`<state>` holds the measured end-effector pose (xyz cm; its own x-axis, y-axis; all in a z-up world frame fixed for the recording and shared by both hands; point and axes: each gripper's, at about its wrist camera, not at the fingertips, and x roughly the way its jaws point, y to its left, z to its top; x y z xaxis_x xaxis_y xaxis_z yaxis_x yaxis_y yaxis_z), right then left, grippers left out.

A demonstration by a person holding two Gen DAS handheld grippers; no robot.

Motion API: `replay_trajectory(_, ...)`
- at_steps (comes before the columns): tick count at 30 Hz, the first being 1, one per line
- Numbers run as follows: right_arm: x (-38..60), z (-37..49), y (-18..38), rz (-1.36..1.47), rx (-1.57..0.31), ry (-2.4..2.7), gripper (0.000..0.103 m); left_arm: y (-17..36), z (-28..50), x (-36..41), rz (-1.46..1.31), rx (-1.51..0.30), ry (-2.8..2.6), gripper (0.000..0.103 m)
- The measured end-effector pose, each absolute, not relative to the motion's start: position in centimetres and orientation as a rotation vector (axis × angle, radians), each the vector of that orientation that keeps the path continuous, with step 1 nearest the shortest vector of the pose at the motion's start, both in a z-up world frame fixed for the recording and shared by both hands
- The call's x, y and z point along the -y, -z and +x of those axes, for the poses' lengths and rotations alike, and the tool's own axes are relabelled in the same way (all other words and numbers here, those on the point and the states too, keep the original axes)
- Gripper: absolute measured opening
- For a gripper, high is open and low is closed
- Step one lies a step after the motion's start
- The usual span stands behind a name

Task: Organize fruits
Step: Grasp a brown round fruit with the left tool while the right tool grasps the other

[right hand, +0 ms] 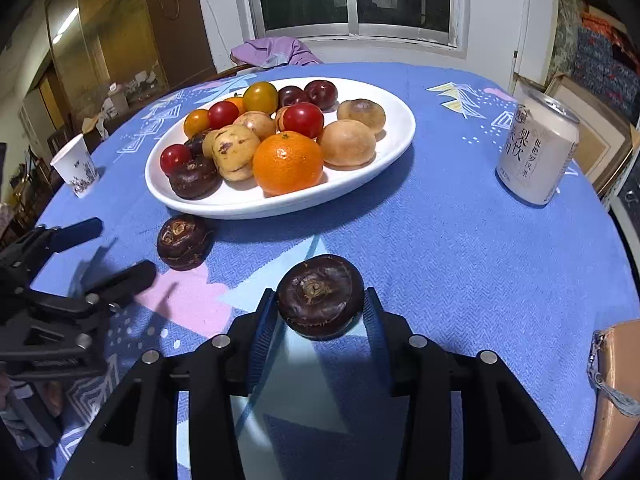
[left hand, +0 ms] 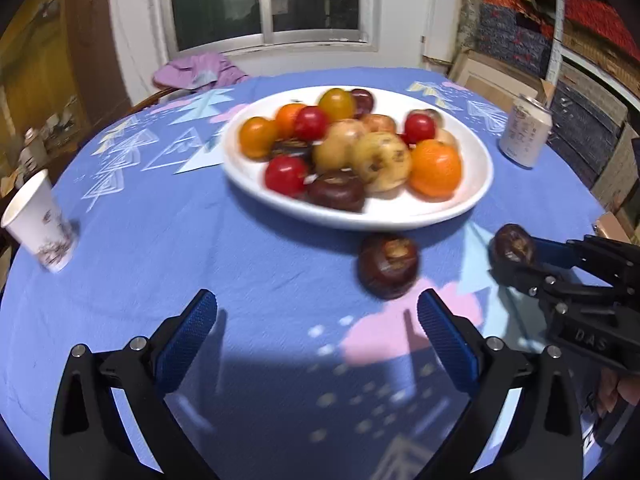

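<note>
1. right claw (right hand: 320, 304): closed about halfway on a dark water chestnut (right hand: 320, 296); both blue pads touch its sides. whether the fruit is off the table (right hand: 460, 260) cannot be told.
2. left claw (left hand: 316, 340): wide open, nothing between the pads, hovering over the blue cloth. a second dark chestnut (left hand: 388, 266) lies loose on the table just ahead of it, to its right, near the plate's front rim.
3. step in hand, as judged: gathering the stray dark fruits; right side has its grasp, left side is lining up.
4. next move calls for: carrying the held chestnut over the rim of the white plate (right hand: 400, 136) and setting it in a free spot, most likely the bare right part; left claw must shift right and straddle the loose one before closing.
5. farther: the plate carries tomatoes, an orange (right hand: 288, 162), pale and dark fruits, piled touching.
6. farthest: drink can (right hand: 536, 152) at right, paper cup (right hand: 76, 166) at left, both well apart from the plate.
</note>
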<state>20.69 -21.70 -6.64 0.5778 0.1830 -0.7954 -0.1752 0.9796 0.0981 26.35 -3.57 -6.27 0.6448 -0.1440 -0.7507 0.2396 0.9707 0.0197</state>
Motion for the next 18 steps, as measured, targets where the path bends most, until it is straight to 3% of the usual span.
replay_trajectory(8,21.8,20.8,6.7,0.012,-0.931,-0.222,0.049,6.1,28.2,5.0,0.069,-0.829,0.229,0.098)
replay_trajectory(10,21.8,20.8,6.7,0.016,-0.930,-0.224,0.050,6.6,28.7,5.5,0.080,-0.857,0.244,0.091)
replay_trajectory(12,21.7,20.8,6.6,0.017,-0.929,-0.225,0.051,6.9,28.9,5.9,0.094,-0.877,0.268,0.064)
replay_trajectory(14,21.6,20.9,6.6,0.010,-0.930,-0.224,0.052,7.2,29.2,6.2,0.090,-0.898,0.282,0.056)
replay_trajectory(18,21.4,20.8,6.7,0.005,-0.928,-0.223,0.052,7.3,29.2,6.6,0.104,-0.894,0.284,0.051)
